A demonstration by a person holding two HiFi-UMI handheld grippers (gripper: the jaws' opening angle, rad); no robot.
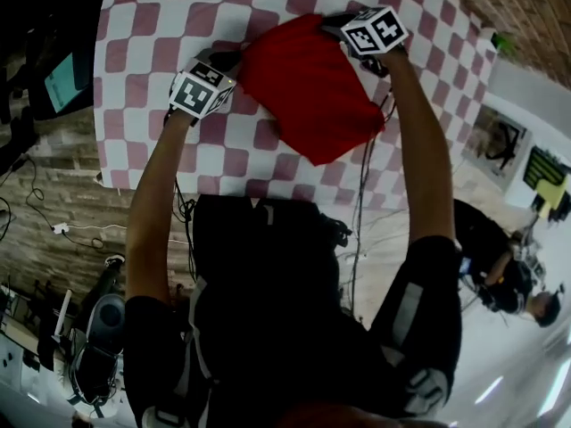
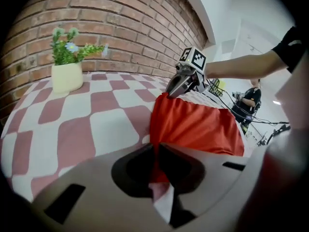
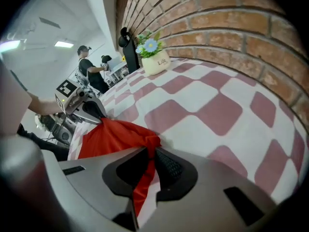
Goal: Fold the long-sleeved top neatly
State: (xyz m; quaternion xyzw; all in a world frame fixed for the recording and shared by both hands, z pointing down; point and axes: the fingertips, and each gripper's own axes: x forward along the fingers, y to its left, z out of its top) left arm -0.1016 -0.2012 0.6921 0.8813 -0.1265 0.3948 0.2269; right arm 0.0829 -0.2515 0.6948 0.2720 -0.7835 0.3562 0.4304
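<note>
The red long-sleeved top (image 1: pixel 308 87) sits in the upper centre of the head view, bunched and stretched between the two tools over the checked desk (image 1: pixel 143 52). The left tool (image 1: pixel 223 65) has its jaws clamped on one edge of the red cloth, at the top's left. The right tool (image 1: pixel 332 23) pinches the opposite edge, at the upper right of the garment. In the left gripper view a pale pot of flowers (image 2: pixel 66 76) stands on the desk at upper left, before a brick wall (image 2: pixel 120 28).
</note>
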